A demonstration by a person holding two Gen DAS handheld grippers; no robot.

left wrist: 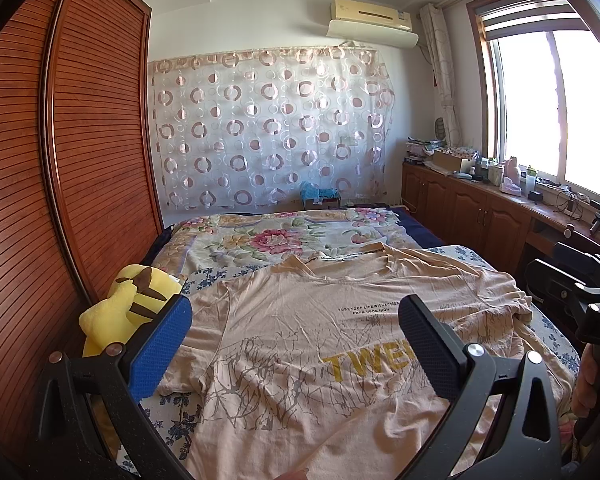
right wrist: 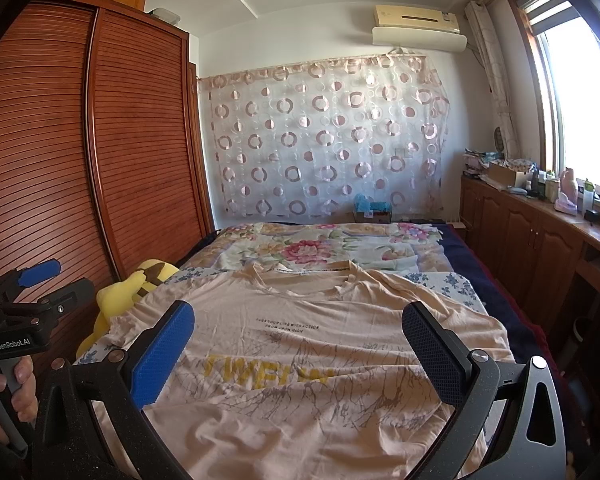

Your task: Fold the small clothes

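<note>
A beige T-shirt (left wrist: 300, 344) with yellow letters and a grey branch print lies spread face up on the bed, collar away from me; it also shows in the right wrist view (right wrist: 300, 360). My left gripper (left wrist: 296, 320) is open and empty, held above the shirt's chest. My right gripper (right wrist: 298, 324) is open and empty, also above the shirt. The right gripper's body shows at the right edge of the left wrist view (left wrist: 588, 300). The left gripper's body shows at the left edge of the right wrist view (right wrist: 32, 300), in a hand.
A yellow plush toy (left wrist: 128, 304) lies at the bed's left edge beside the wooden wardrobe (left wrist: 60, 160). A floral quilt (left wrist: 280, 236) covers the far part of the bed. Low cabinets (left wrist: 480, 208) with clutter run under the window on the right.
</note>
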